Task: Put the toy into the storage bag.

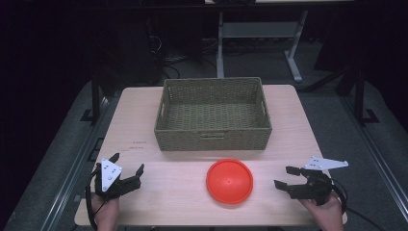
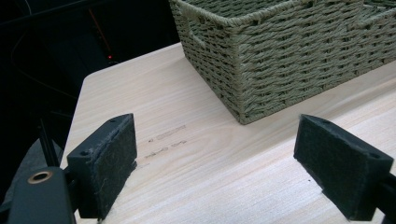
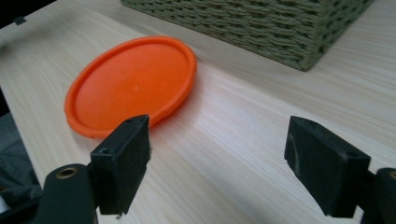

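Observation:
An orange round plate (image 1: pixel 230 180) lies flat on the light wooden table (image 1: pixel 183 202), in front of a woven green basket (image 1: pixel 213 115). My left gripper (image 1: pixel 126 169) rests near the table's front left corner, open, nothing between its pads. My right gripper (image 1: pixel 286 177) is at the front right, open, jaws pointing left toward the plate with a gap of bare table between. In the right gripper view the plate (image 3: pixel 130 86) lies beyond the left pad (image 3: pixel 122 163). In the left gripper view the basket (image 2: pixel 285 51) stands ahead of the open gripper (image 2: pixel 224 163).
The basket is empty and sits across the table's far half. Faint pencil marks (image 1: pixel 137 146) show on the table left of the basket. Dark floor, a desk frame (image 1: pixel 260 38) and cables lie beyond the table's far edge.

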The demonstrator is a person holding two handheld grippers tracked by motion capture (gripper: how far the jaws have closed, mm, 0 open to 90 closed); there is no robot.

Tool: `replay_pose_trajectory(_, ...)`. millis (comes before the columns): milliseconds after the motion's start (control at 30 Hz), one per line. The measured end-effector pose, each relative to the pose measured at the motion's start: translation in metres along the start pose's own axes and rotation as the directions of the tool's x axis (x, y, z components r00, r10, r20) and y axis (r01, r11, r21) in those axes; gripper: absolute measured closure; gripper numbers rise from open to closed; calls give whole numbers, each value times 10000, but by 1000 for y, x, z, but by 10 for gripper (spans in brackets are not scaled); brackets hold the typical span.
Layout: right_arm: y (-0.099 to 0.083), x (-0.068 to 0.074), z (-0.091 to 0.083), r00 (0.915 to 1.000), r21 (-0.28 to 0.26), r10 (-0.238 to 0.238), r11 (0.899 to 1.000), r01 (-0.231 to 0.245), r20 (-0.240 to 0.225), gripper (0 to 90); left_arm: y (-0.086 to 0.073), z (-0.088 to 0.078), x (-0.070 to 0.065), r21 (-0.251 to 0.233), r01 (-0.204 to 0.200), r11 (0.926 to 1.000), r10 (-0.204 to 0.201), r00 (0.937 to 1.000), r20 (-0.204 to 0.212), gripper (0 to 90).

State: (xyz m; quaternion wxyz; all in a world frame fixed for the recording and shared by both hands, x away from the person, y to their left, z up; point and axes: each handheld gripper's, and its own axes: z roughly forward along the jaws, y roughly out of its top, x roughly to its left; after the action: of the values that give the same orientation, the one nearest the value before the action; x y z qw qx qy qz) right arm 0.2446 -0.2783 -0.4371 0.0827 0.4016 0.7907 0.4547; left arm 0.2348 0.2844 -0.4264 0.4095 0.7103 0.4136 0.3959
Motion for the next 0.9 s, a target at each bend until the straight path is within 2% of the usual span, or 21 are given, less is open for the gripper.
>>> replay_pose_trajectory(200, 7, 8, 10, 9995, 198, -123, 9997, 129, -299, 195, 0, 0, 1, 62, 7, 10000, -7, 10000, -32, 127)
replay_pose_trajectory(533, 10, 13, 15, 9993, 317, -204, 9993, 215, -323, 182, 0, 0, 0, 40, -52, 10000, 52, 10000, -24, 127)
replay_pose_trajectory(633, 13, 12, 17, 9985, 428, 25, 9991, -1, -554, 186, 0, 0, 0, 19, -3, 10000, 3, 10000, -43, 127)
replay_pose_trajectory(767, 18, 13, 22, 9975, 603, -76, 9981, 118, -699, 186, 0, 0, 0, 33, -32, 10000, 33, 10000, -39, 127)
replay_pose_trajectory(833, 22, 13, 25, 9952, 705, 59, 9975, 10, -972, 186, 0, 0, 0, 35, -12, 10000, 12, 10000, -52, 127)
replay_pose_trajectory(900, 23, 14, 27, 9952, 733, 89, 9973, -18, -972, 187, 0, 0, 0, 30, -8, 10000, 8, 10000, -53, 127)
